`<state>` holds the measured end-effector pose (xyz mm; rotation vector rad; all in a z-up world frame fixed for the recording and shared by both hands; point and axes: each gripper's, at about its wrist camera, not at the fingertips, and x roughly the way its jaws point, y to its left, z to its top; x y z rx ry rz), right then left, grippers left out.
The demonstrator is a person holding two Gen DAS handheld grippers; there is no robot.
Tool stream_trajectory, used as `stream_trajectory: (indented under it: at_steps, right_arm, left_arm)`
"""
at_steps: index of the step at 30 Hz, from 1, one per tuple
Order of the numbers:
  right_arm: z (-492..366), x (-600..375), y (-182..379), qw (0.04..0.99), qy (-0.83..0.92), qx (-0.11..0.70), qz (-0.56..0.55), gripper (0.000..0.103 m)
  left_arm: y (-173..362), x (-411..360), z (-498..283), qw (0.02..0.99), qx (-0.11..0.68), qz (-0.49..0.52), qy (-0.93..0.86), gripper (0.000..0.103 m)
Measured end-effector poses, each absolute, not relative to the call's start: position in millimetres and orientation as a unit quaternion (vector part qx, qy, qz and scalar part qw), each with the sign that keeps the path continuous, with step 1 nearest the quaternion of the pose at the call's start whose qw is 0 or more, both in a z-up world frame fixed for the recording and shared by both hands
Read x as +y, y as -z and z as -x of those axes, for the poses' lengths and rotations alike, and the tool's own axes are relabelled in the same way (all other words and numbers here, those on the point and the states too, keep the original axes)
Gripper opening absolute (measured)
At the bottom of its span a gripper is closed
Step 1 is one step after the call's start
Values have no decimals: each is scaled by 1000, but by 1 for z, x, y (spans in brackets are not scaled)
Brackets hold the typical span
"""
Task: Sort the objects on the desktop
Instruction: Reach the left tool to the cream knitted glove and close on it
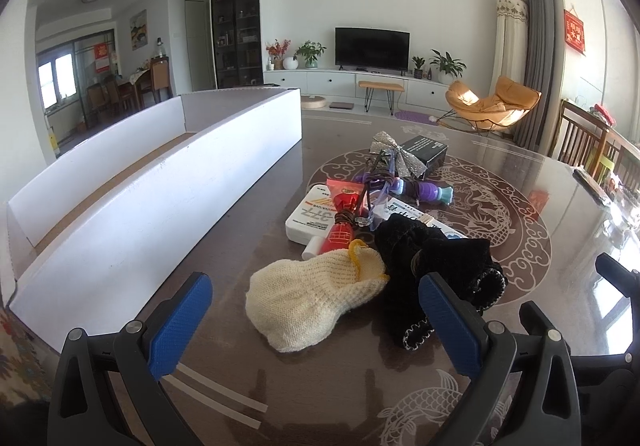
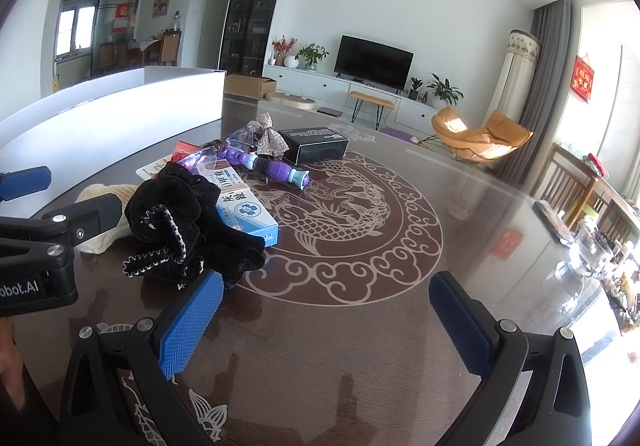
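Black velvet cloth [image 1: 436, 266] hides most of the blue box [image 2: 248, 206]

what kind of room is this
Most likely a home living room: a television on a low white cabinet, an orange lounge chair by the curtains, and a dining area beyond.
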<state>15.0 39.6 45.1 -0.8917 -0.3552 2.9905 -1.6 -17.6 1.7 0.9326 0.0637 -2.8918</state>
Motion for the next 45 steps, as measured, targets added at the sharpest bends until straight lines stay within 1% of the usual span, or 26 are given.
stream_trajectory:
  at_steps: [4, 6, 9, 13, 15, 16, 18, 20, 22, 24, 31, 36, 40, 45]
  right_arm:
    - [-12, 38, -42, -13, -948, -116, 297, 103]
    - [-11, 35, -41, -36, -944, -107, 309, 103]
    - [-7, 22, -42, -97, -935, -87, 331, 103]
    - [14, -12, -40, -140, -915, -127, 355, 103]
    - [31, -17, -39, -126, -916, -137, 357, 103]
    - [40, -13, -39, -112, -918, -127, 359, 103]
    - [57, 9, -41, -80, -921, -74, 375, 103]
    - [63, 38, -40, -28, -919, -30, 391, 103]
    - [60, 64, -39, 7, -915, -11, 403, 103]
    - [51, 81, -39, 9, -911, -7, 413, 103]
    - [18, 100, -34, -14, -904, -24, 427, 103]
    - [22, 100, -24, -19, -900, -3, 436, 103]
    - [27, 96, -18, -18, -890, -8, 456, 103]
    - [30, 94, -17, -13, -889, -16, 458, 103]
  left_arm:
    - [2, -53, 1, 95, 92, -314, 940, 103]
    - [5, -63, 1, 100, 117, -319, 935, 103]
    - [7, -69, 2, 102, 132, -327, 930, 103]
    - [8, -70, 1, 109, 131, -330, 928, 103]
    - [8, -71, 1, 113, 132, -334, 926, 103]
    - [8, -73, 0, 115, 135, -336, 925, 103]
    - [8, -78, -1, 119, 147, -340, 921, 103]
    - [9, -84, -3, 117, 167, -341, 918, 103]
    - [12, -87, -2, 112, 182, -345, 914, 103]
    - [14, -85, 1, 106, 184, -352, 912, 103]
    - [13, -54, 9, 70, 116, -362, 922, 103]
    - [10, -38, 17, 46, 64, -374, 924, 103]
    - [4, -36, 29, 11, 43, -369, 928, 103]
    - [18, -14, 65, -31, -44, -410, 910, 103]
